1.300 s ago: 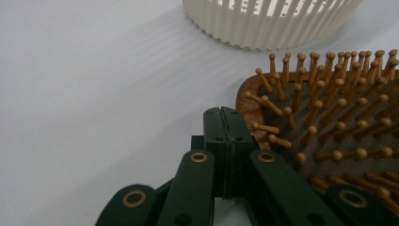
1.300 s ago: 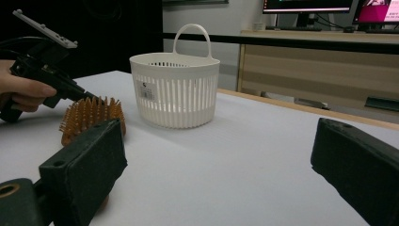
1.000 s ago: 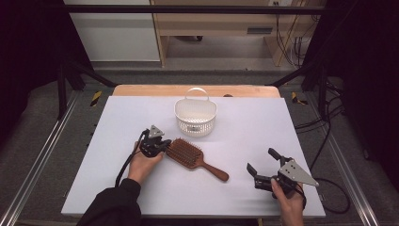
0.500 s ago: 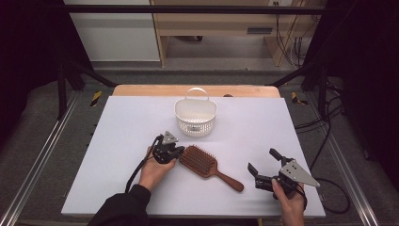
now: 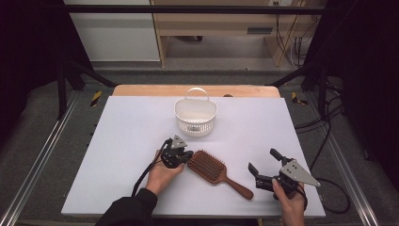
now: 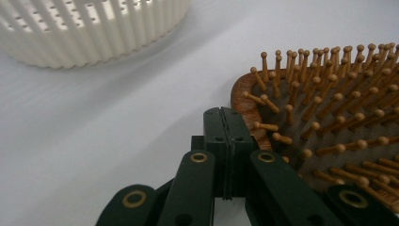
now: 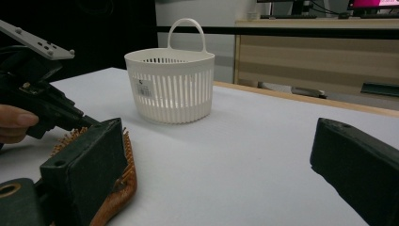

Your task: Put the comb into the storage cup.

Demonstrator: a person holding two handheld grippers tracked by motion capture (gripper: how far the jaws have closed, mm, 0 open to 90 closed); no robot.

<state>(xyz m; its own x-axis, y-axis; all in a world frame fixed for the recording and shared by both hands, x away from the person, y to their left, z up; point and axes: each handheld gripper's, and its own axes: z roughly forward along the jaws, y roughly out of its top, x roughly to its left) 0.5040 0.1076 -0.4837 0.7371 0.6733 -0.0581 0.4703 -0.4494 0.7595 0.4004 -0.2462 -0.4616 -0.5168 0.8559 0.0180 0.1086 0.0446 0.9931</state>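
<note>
White tabletop [image 5: 122,141], and my left gripper [image 5: 182,157], jaws shut on nothing, butts the paddle hairbrush's [image 5: 209,167] head at its ten o'clock end. Handle runs to four o'clock, toward my wide-open right gripper [image 5: 263,165]. Slatted basket [image 5: 195,117] waits at twelve, path clear.

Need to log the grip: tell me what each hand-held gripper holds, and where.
Nothing held. Left hand-held gripper is shut, empty, against the hairbrush head's edge; right hand-held gripper is open.
</note>
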